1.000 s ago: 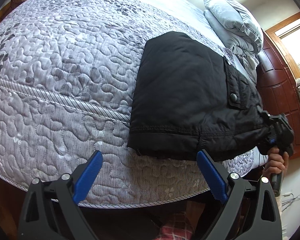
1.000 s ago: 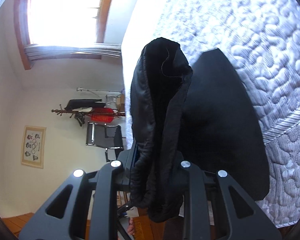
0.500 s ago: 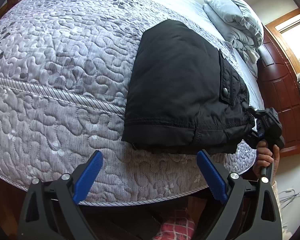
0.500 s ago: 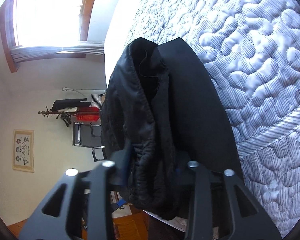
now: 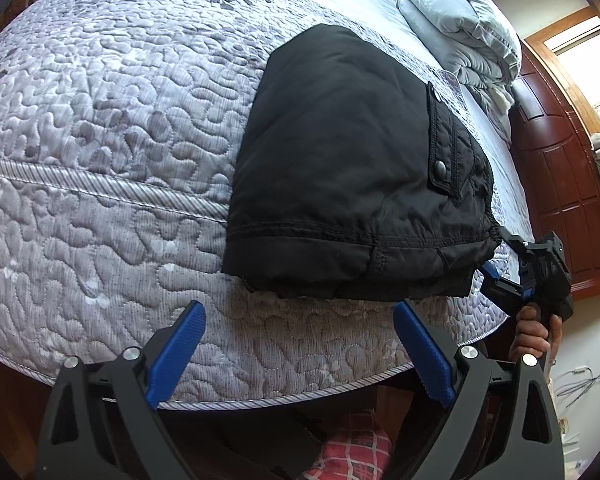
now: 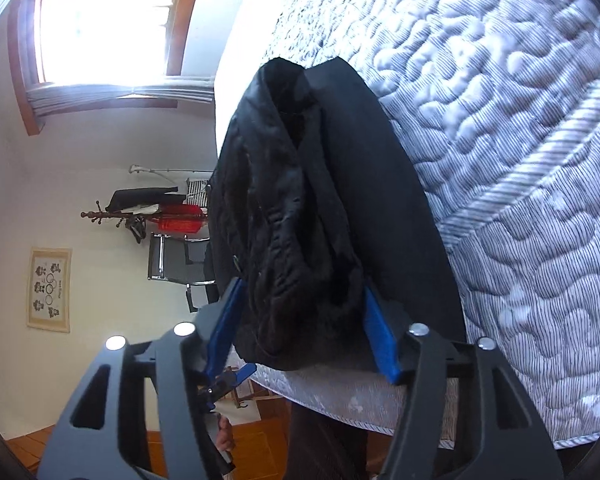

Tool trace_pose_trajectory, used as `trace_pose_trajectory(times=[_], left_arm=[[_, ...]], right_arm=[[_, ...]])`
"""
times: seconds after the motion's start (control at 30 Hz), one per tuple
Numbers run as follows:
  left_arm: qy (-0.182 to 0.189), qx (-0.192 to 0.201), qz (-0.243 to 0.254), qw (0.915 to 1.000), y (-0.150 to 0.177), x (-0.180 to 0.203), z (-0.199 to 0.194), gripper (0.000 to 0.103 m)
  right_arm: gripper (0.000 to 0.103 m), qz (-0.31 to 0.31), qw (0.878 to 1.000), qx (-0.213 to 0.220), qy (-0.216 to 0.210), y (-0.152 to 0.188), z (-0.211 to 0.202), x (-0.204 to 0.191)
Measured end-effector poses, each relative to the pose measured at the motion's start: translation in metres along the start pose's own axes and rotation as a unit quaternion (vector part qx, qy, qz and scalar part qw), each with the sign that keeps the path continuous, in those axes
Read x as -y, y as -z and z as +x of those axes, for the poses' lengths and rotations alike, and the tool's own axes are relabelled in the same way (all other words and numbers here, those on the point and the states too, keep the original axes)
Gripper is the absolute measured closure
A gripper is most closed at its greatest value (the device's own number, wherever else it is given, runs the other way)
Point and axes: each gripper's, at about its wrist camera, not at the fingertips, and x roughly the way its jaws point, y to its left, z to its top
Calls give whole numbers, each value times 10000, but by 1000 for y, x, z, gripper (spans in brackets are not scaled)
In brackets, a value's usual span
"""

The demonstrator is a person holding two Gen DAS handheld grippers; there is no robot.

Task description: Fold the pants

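At the bottom of the left wrist view my left gripper (image 5: 297,344) stood with its blue fingers spread wide, nothing between them. Just beyond, mid-frame, the folded black pants (image 5: 340,168) lay on the quilted bed (image 5: 99,160). My right gripper (image 6: 302,328) had its fingers parted around the pants' bunched edge; I could not tell whether they pressed it. Grey bedding (image 5: 456,28) was stacked upper right.
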Motion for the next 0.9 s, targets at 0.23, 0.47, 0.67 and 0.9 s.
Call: trace_pose_trajectory(times=[0.23,0.47,0.67,0.9], left_arm=[[5,13,53,10000,-1,6,-1,7],[10,26,-25,10000,-3,1,-2,7],[1,20,15,10000,-3,2,-2,7],[-8,19,-21,10000,-3,0,-1,7]], right_arm=[[73,-312,9994,10,132,2,-4,-30],[74,-553,9979,-11,344,5,-4,-44],[74,-277,9989,6,378,6,0,-18],[74,-120,9992,45,390,5,1,6]])
